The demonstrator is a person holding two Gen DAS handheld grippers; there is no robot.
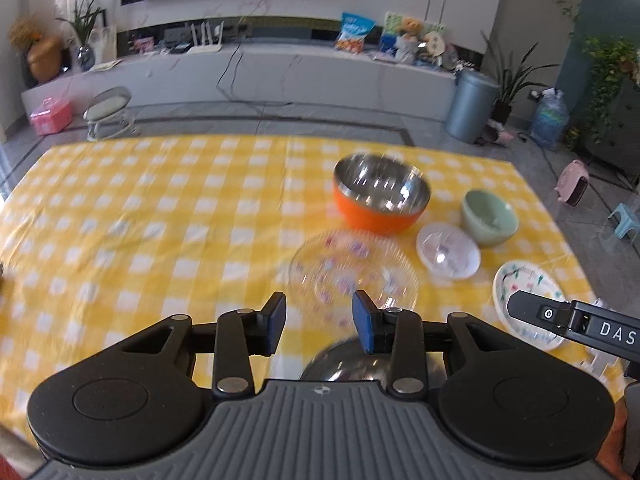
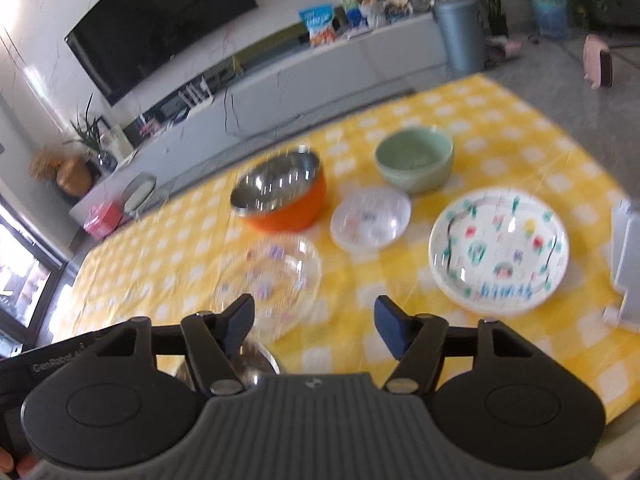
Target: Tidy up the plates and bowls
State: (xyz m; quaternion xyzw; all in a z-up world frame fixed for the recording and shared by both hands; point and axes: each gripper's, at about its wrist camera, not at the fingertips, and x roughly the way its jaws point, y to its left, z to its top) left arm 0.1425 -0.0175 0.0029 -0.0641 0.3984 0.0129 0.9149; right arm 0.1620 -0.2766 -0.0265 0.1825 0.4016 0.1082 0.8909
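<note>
My left tongs (image 1: 319, 322) are apart and hold nothing. My right tongs (image 2: 315, 326) are apart too, and they hold nothing. Both hang over the near edge of the desk (image 1: 140, 220), which has a yellow and white checked cloth on it.

The dishes sit on the right half of the desk. The orange bowl (image 1: 380, 194) is shiny inside and sits farthest back. Just beside it, nearer the right edge, is the green bowl (image 1: 490, 216). In front of these two is the small white bowl (image 1: 448, 251), close to both. The clear glass plate (image 1: 354, 270) with little purple spots lies in front of the orange bowl, right past my left tongs. The white plate with painted flowers (image 2: 498, 254) lies near the right edge, in front of the green bowl. A shiny metal bowl (image 1: 344, 362) sits at the near edge, partly hidden under my tongs.

In the left view, the side of my right tongs pokes in over the flower plate.
</note>
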